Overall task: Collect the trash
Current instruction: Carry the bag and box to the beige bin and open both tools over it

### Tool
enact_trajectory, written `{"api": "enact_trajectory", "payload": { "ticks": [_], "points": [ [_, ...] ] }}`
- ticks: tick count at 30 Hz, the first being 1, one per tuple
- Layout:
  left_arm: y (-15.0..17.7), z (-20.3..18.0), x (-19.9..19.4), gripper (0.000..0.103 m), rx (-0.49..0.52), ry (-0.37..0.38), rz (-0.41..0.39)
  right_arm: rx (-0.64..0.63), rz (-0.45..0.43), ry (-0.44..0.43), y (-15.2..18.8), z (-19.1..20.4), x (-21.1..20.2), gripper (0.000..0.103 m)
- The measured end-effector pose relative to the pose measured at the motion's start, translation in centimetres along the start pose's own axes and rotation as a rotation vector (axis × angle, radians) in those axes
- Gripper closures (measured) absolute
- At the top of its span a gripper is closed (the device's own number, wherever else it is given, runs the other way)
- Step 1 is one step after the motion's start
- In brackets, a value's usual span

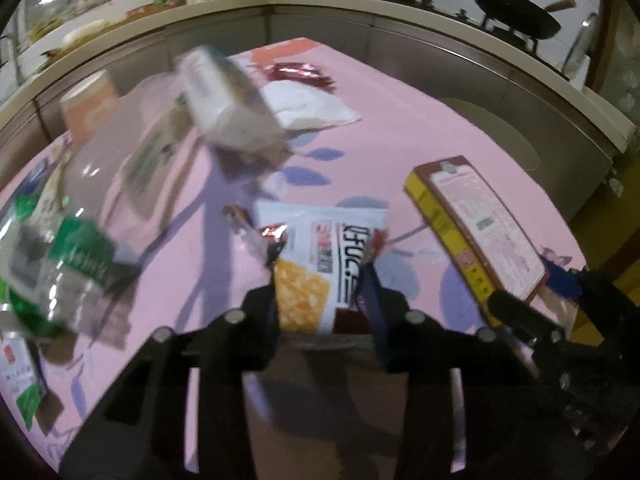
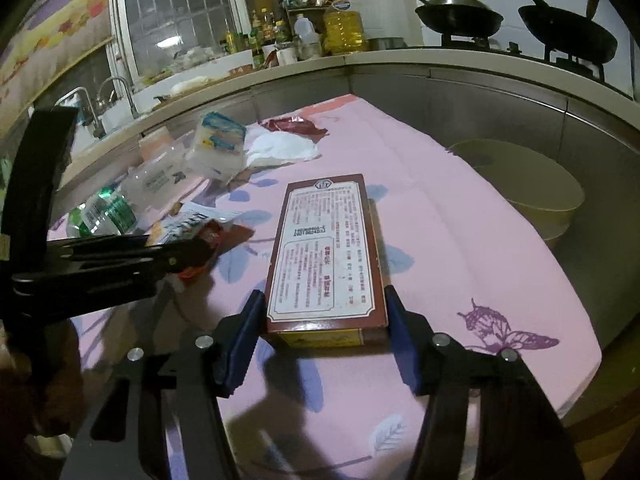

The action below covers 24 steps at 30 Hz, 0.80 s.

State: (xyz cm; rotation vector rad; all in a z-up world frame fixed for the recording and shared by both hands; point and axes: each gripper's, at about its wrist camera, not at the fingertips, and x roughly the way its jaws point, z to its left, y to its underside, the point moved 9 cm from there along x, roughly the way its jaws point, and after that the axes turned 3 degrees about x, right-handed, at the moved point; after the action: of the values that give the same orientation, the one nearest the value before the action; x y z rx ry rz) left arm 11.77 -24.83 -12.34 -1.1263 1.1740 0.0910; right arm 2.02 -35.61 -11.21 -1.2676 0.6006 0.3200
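A white snack packet [image 1: 316, 264] with orange crackers printed on it lies on the pink cloth [image 1: 400, 140]. My left gripper [image 1: 322, 264] is shut on its near end, one finger on each side. In the right wrist view the same gripper [image 2: 200, 252] comes in from the left, pinching the crumpled packet [image 2: 192, 224]. A flat brown box [image 2: 328, 248] with a pale printed label lies lengthwise ahead of my right gripper [image 2: 326, 304], whose blue pads press both long sides at its near end. In the left wrist view the box [image 1: 480, 228] sits to the right.
Further back lie a milk carton [image 2: 218, 148], a white plastic bag [image 2: 280, 146], a red wrapper [image 2: 292, 124] and a green-labelled bottle [image 2: 108, 212]. A beige round tub [image 2: 532, 192] stands beyond the cloth's right edge. A steel-fronted counter [image 2: 400, 60] with woks runs behind.
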Motion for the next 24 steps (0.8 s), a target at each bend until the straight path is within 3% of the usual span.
{"api": "enact_trajectory", "payload": {
  "ticks": [11, 17, 24],
  "points": [
    [-6.5, -8.3, 2.5, 0.074, 0.141, 0.098, -0.024, 0.138, -0.118, 0.054, -4.3, -6.5, -1.5, 0.047],
    [-11.7, -13.8, 5.0, 0.074, 0.225, 0.154, -0.045, 0.249, -0.134, 0.104, -6.6, -12.1, -1.1, 0.047],
    [-15.8, -18.9, 9.5, 0.074, 0.267, 0.224, -0.003, 0.368, -0.133, 0.145, -8.7, -18.4, -0.8, 0.046]
  ]
}}
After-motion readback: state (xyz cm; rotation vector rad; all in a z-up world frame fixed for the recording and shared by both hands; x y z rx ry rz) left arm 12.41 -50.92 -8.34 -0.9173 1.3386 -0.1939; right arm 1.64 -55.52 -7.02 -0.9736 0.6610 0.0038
